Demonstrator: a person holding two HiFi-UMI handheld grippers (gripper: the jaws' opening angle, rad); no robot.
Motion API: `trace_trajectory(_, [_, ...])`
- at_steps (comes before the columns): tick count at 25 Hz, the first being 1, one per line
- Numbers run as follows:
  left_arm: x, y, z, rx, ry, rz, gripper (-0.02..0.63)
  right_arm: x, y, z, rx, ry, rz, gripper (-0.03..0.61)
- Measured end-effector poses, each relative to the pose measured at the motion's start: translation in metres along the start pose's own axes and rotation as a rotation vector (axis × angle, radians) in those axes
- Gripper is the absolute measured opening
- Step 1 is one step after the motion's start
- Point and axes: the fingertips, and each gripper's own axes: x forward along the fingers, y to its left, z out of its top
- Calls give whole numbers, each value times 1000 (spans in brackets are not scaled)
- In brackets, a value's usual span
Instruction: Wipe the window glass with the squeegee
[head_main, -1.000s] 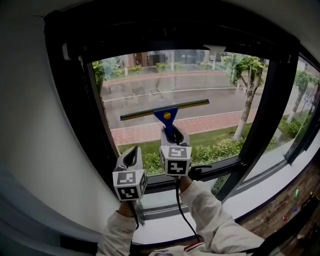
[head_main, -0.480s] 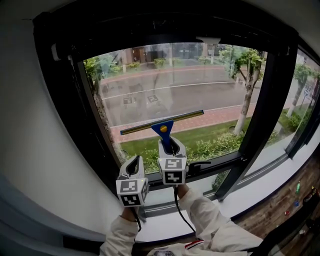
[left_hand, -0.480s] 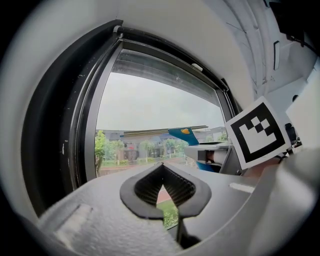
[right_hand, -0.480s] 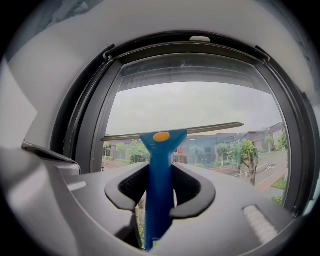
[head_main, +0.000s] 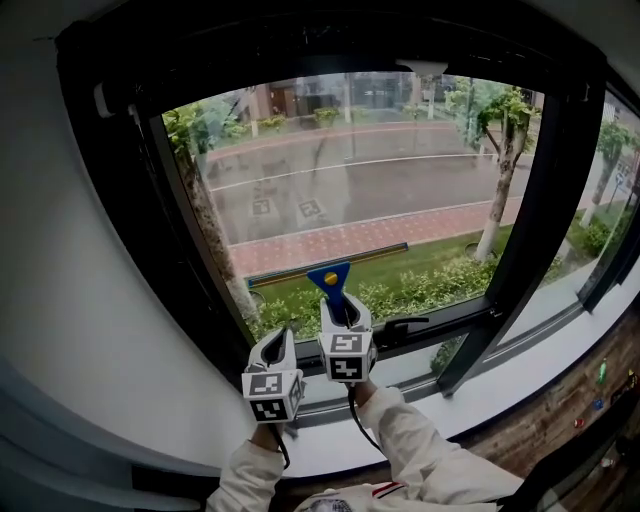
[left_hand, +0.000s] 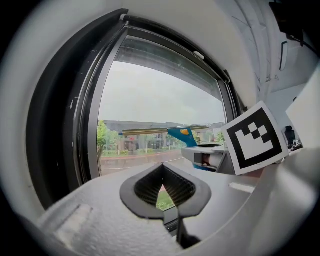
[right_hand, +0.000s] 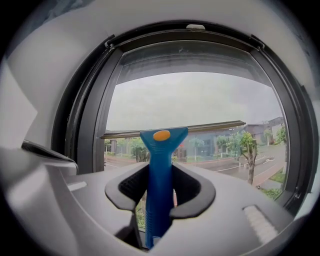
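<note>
A squeegee (head_main: 329, 277) with a blue handle and a long thin blade lies against the window glass (head_main: 350, 170), low on the pane near the bottom frame, its blade almost level. My right gripper (head_main: 343, 308) is shut on the handle from below. In the right gripper view the blue handle (right_hand: 161, 165) stands upright between the jaws of the right gripper (right_hand: 161, 192). My left gripper (head_main: 283, 338) hangs just left of it, below the glass, shut and holding nothing. From the left gripper (left_hand: 162, 186) view, the squeegee (left_hand: 181, 134) shows up to the right.
A thick black window frame (head_main: 520, 250) surrounds the pane, with a black latch handle (head_main: 402, 327) on the bottom rail right of my right gripper. A pale sill (head_main: 500, 392) runs below. A white wall (head_main: 70, 300) closes the left side.
The squeegee has slid down the glass from mid-height to near the bottom frame. Both grippers have dropped with it, and the left one stays empty.
</note>
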Motion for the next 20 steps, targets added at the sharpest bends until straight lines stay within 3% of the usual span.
trace_trajectory(9, [-3,1,-36,-5,7,2,3,5,-3,-63,61,89,-30,138])
trace_trajectory(20, [-1,-8,-101,-67,104,-11,3,5,2,-133,38,208,1,138])
